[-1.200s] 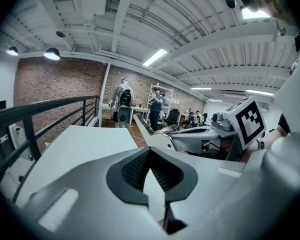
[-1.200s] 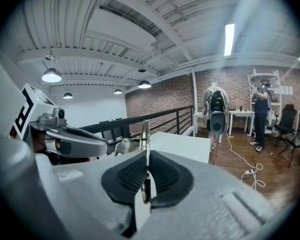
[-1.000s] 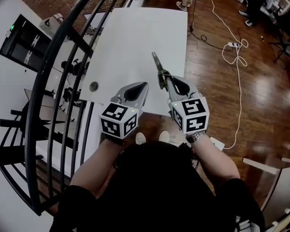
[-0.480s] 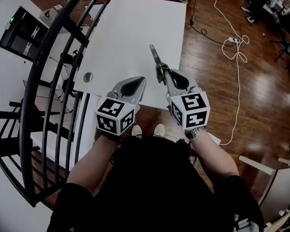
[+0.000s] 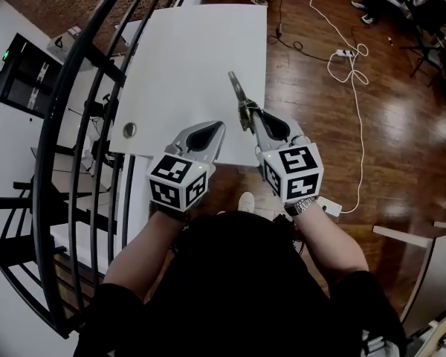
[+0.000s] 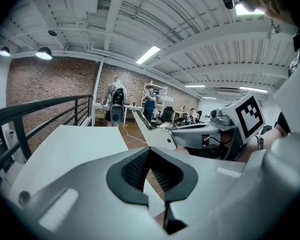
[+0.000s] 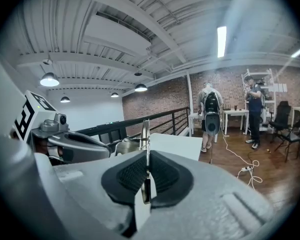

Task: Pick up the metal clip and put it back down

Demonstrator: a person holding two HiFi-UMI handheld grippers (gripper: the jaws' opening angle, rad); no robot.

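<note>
Already the clip (image 5: pixel 238 95) looks lifted off the worktop (image 5: pixel 186 58). It is pinched edge-on between the right gripper's (image 5: pixel 247 119) closed fingers and sticks out beyond their tips. The left gripper (image 5: pixel 217 129), just beside, has its fingers together on nothing. The pickup seems done; lowering and release are left.

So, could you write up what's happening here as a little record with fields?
Right gripper: jaws shut on the clip, over the near edge of the table
Left gripper: jaws shut, holding nothing
Clip: metal, pointing forward out of the jaws
Clip touching table: cannot tell
Table: white
</note>
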